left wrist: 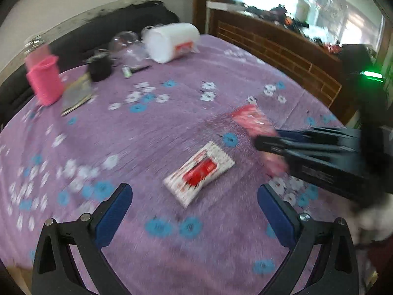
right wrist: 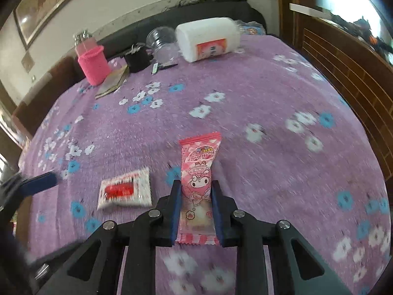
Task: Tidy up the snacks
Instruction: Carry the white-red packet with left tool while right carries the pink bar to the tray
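The sorting looks barely begun: no gathered pile or container of snacks shows. The right gripper (right wrist: 194, 201) has its blue pads closed against both sides of a long pink plastic snack packet printed with a cartoon rabbit (right wrist: 198, 172), held above the purple flowered cloth (right wrist: 245, 78). Left of that packet, a flat white sachet with a red label (right wrist: 124, 191) lies on the cloth. The left gripper (left wrist: 195, 211) is spread wide and empty, the sachet just ahead of its fingertips.
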Tool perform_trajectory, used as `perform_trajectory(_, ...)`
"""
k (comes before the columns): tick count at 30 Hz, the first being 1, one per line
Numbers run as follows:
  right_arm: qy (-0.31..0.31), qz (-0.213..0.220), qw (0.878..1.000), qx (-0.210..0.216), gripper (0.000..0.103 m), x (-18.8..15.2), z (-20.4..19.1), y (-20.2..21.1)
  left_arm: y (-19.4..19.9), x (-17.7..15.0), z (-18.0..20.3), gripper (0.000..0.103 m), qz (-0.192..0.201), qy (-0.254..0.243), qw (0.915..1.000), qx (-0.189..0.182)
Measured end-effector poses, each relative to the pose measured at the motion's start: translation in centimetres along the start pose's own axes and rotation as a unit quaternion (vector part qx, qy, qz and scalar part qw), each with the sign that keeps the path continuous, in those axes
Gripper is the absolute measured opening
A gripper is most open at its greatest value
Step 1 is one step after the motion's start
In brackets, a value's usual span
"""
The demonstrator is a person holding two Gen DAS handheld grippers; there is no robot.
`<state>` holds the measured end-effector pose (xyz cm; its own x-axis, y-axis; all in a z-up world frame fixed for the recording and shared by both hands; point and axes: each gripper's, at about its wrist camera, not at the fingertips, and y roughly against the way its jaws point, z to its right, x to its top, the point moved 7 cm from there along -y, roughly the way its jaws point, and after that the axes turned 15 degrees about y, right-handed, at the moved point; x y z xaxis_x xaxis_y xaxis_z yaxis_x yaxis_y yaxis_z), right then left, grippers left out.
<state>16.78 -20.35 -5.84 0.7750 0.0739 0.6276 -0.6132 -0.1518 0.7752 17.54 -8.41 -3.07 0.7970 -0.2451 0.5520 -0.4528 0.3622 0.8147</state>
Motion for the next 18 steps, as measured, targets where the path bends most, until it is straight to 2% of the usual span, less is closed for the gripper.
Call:
perform_trajectory(5,-0.033,0.019,0.999,0.029,0.024,-2.5,1.2,3.7,-3.9,0.6,0.7,0.100,-0.035,-0.020,0.9991,-0.011)
perform_trajectory(6,-0.044,0.024,0.998,0.038,0.024,-2.9,1.5,4.3,-4.4,0.4,0.7,0.089,-0.045,-0.020,0.9987,-0.010)
perform_trajectory(7,-0.051,0.028,0.997,0.046,0.024,-3.2,1.7,4.8,-4.4,0.4,0.7,0.084,-0.037,-0.027,0.9989,0.004)
perform_trajectory(8,-0.054,0.030,0.997,0.050,0.024,-3.2,1.7,5.0,-4.2,0.2,1.0,0.068,-0.034,-0.033,0.9989,-0.001)
perform_trajectory(9,-0.056,0.032,0.997,0.053,0.024,-3.3,1.6,5.2,-3.8,0.0,1.2,0.040,-0.035,-0.034,0.9988,-0.013)
perform_trajectory(10,-0.056,0.034,0.996,0.054,0.024,-3.5,1.5,5.4,-3.5,-0.1,1.5,0.028,-0.038,-0.034,0.9985,-0.019)
perform_trajectory(13,-0.054,0.035,0.996,0.056,0.024,-3.8,0.9,5.5,-3.2,-0.3,1.3,0.029,-0.039,-0.028,0.9989,-0.003)
perform_trajectory(18,-0.061,0.036,0.995,0.066,0.024,-4.7,0.2,6.2,-1.9,-1.5,1.1,0.028,-0.032,-0.002,0.9995,-0.003)
